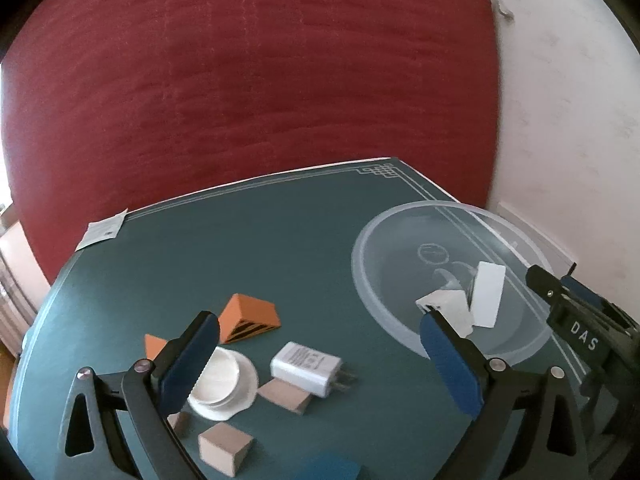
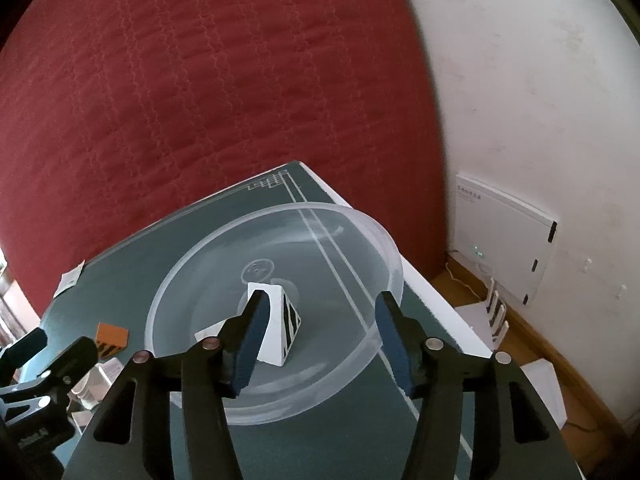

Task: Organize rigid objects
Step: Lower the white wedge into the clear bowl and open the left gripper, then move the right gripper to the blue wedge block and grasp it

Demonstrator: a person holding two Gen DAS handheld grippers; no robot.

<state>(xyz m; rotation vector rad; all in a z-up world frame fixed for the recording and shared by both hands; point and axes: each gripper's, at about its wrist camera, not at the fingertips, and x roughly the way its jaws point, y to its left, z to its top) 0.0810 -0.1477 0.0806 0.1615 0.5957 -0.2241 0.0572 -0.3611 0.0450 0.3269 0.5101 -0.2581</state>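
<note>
left gripper jaws wide open over usb charger, white lid, wooden blocks, orange wedge; right gripper jaws open, white wedge in clear dish on counter.

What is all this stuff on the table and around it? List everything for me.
Clear round tray: one, right side of table.
White wedges: two, inside tray.
Orange wedges: two, left of tray.
White charger plug: one, table middle.
Wooden blocks: three, near edge.
White round lid: one, beside the blocks.
Green table: one.
Paper slip: one, white, far left edge.
Red cover: one, behind the table.
White router: one, against the wall.
Left gripper: open, black and blue.
Right gripper: open, over the tray.
</note>
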